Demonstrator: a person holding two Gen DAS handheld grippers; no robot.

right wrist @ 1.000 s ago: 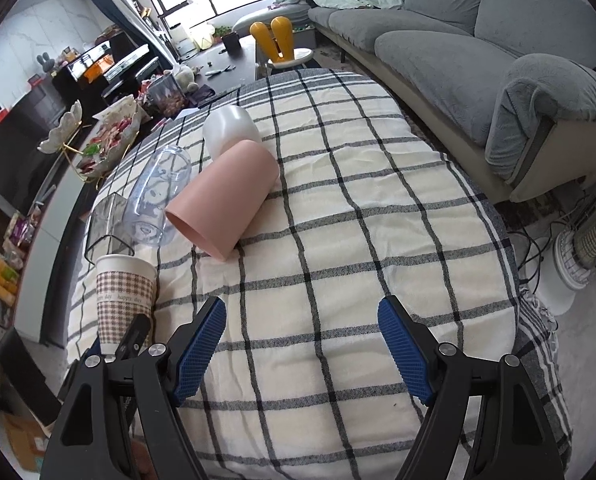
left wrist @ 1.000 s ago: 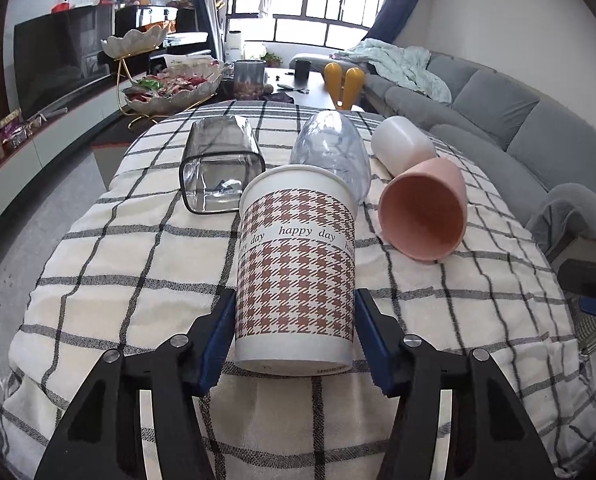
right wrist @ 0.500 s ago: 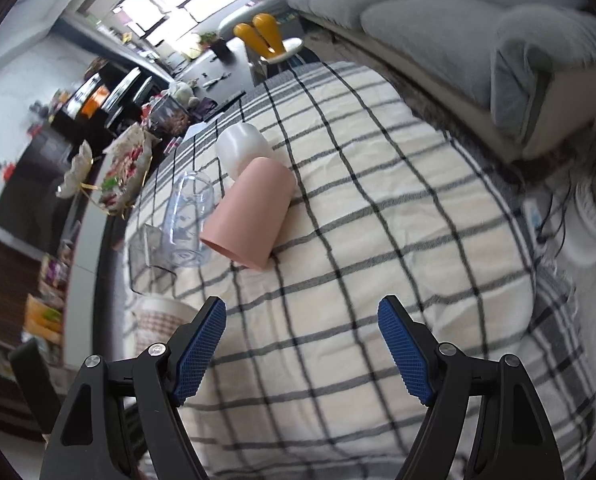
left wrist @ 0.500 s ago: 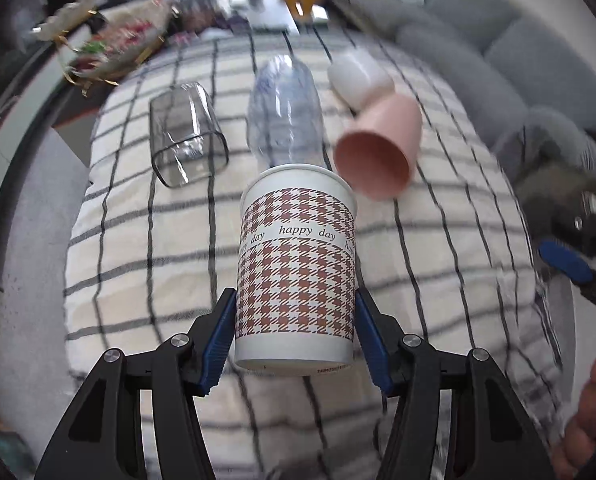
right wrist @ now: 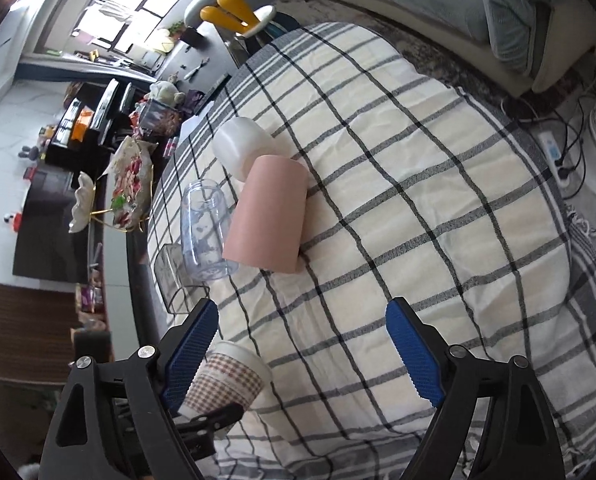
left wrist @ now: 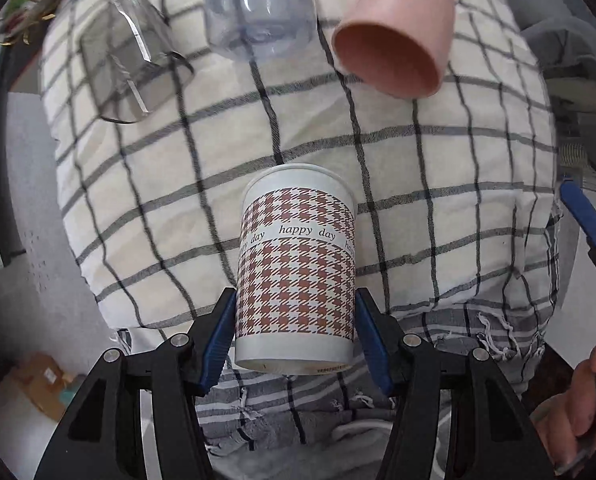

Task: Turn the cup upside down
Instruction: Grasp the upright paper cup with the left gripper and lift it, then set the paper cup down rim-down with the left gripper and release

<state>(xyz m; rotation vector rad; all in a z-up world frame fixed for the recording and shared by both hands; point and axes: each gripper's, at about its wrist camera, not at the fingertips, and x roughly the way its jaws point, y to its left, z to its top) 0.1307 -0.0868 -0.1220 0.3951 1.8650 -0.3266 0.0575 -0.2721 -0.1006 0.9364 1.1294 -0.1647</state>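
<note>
My left gripper (left wrist: 295, 344) is shut on a paper cup (left wrist: 296, 268) with a brown houndstooth pattern and the words "happy day". It holds the cup in the air above the near edge of the checked tablecloth (left wrist: 438, 168), tipped with its rim pointing away and down toward the table. The cup also shows in the right wrist view (right wrist: 230, 378), low at the left. My right gripper (right wrist: 302, 354) is open and empty above the table's near part.
A pink cup (left wrist: 394, 36), a clear plastic jar (left wrist: 258, 4) and a clear square glass (left wrist: 134, 60) lie on their sides on the far half of the table. A white cup (right wrist: 242, 148) lies behind the pink one. A grey sofa (right wrist: 478, 4) stands to the right.
My left gripper has lifted the paper cup off the table and tilted forward, so its view now looks down on the table. The right gripper has risen and stayed open.
</note>
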